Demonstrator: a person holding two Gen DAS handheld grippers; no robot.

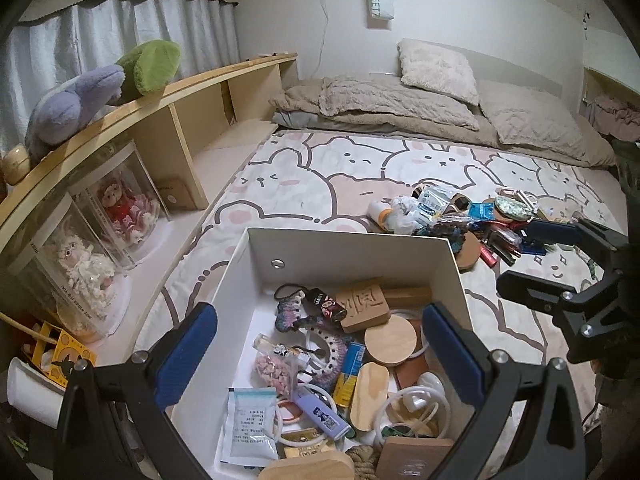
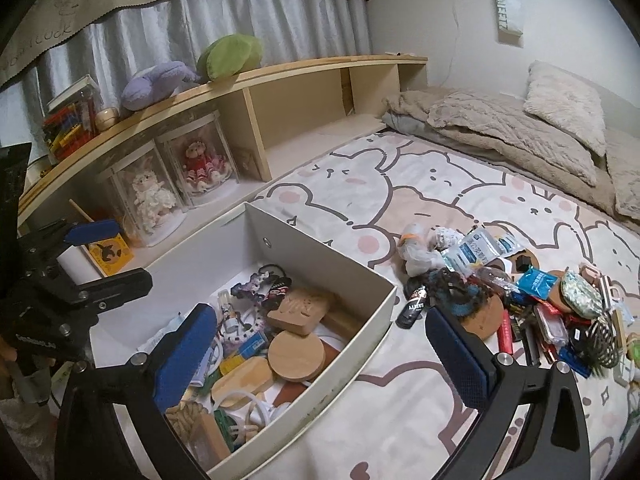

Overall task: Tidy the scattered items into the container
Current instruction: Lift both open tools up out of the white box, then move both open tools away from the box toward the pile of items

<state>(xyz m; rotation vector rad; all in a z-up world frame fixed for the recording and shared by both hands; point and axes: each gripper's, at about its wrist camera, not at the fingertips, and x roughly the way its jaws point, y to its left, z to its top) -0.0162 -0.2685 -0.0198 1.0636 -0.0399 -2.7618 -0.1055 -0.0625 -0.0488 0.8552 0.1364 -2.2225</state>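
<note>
White open box on the cartoon-print bedspread, long axis running from the near edge of the bed toward the wooden shelf side, already holding wooden discs, a lighter and cords. Pile of scattered items just right of the box on the same bedspread, a black lighter at its near-left edge pointing roughly toward the box corner, though hard to tell under the fisheye bend. Left gripper over the box with fingers spread and empty; right gripper straddling the box's right wall, fingers spread wide, nothing between.
</note>
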